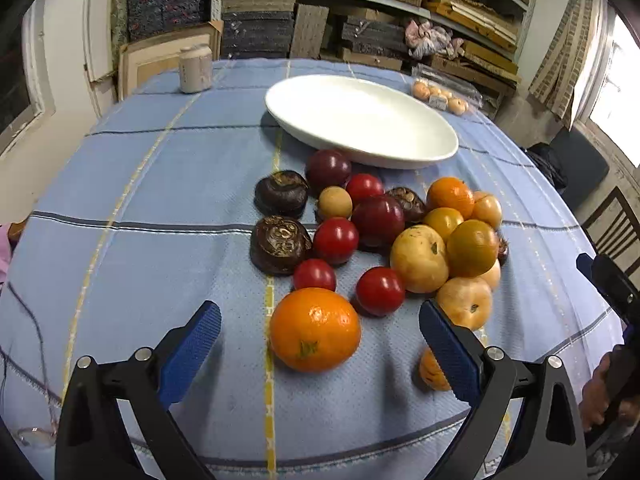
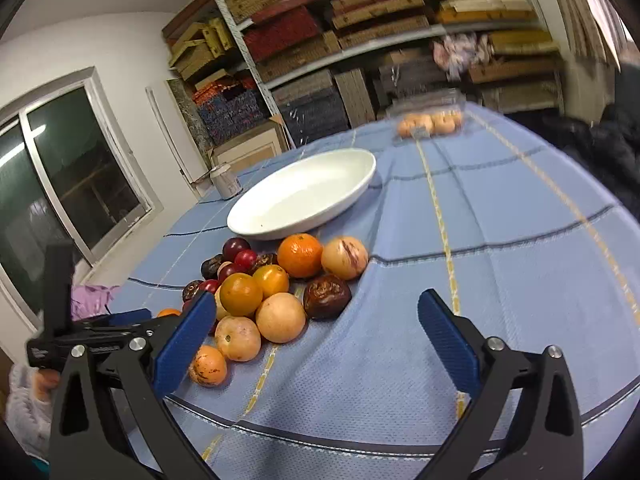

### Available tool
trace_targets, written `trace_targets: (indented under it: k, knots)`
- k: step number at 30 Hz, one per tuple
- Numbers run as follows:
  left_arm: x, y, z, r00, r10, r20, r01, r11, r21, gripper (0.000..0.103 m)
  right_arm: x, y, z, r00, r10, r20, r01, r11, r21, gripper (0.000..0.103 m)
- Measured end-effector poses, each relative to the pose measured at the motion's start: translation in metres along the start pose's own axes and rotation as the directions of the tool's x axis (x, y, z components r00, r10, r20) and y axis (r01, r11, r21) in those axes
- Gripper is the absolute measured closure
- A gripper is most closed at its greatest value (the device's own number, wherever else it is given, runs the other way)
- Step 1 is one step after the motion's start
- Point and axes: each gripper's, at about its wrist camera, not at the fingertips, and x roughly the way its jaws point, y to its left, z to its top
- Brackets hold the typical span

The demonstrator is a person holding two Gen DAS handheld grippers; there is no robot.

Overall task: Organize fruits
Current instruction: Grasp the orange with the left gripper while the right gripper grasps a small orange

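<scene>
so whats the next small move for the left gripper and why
Probably ease the left gripper forward and down so its open jaws straddle the big orange, then close. That orange lies nearest, framed between the fingers and apart from the pile, and the white dish is empty. The right gripper is open over bare cloth.

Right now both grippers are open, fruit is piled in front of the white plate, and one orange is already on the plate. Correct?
Not quite. The white plate is empty in the left wrist view; the big orange sits on the tablecloth, in front of the open left gripper. The right gripper is open too.
</scene>
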Motion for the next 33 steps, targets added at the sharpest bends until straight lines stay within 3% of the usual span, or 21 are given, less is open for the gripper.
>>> trace_targets:
  k: [4, 9, 17, 22, 27, 33]
  knots:
    - [0.017, 0.001, -0.003, 0.999, -0.028, -0.032, 0.029, 0.999, 0.015, 0.003, 0.005, -0.007, 0.000, 0.999, 0.030, -0.019, -0.029, 0.999, 0.041, 0.004]
    - [0.021, 0.008, -0.003, 0.997, -0.072, -0.017, 0.072, 0.997, -0.023, 0.003, 0.007, -0.007, 0.000, 0.998, 0.061, -0.029, -0.059, 0.997, 0.045, 0.004]
    - [0.020, 0.005, -0.001, 1.000, -0.028, -0.008, 0.028, 1.000, -0.004, 0.005, 0.007, -0.008, -0.001, 0.997, 0.075, -0.030, -0.073, 0.996, 0.057, 0.004]
    - [0.021, 0.012, 0.000, 0.999, -0.053, -0.007, 0.053, 0.998, -0.040, 0.027, 0.007, -0.008, -0.001, 0.997, 0.075, -0.028, -0.073, 0.996, 0.057, 0.004]
    - [0.020, 0.010, -0.002, 0.999, -0.049, -0.009, 0.048, 0.998, -0.032, 0.030, 0.007, -0.008, -0.001, 0.997, 0.076, -0.028, -0.074, 0.996, 0.058, 0.004]
    - [0.017, 0.005, -0.007, 1.000, -0.012, -0.017, 0.012, 1.000, -0.008, 0.052, 0.006, -0.009, -0.001, 0.997, 0.077, -0.029, -0.075, 0.995, 0.060, 0.004]
